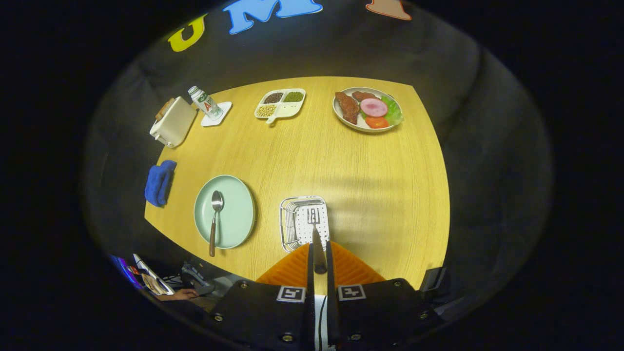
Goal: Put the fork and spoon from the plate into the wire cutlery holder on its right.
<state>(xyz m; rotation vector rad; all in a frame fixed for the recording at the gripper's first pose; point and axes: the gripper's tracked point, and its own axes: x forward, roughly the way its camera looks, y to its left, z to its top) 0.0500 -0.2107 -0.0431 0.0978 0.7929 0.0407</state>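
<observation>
The gripper (319,261) clamps the fork (314,229) tines-down over the wire holder (292,222) near the table's (380,195) front edge, ready to drop it in.

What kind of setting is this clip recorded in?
Likely a staged dining setup in a recording booth: wooden table, food plate, toaster. The gripper holds a fork over the wire cutlery holder.
</observation>
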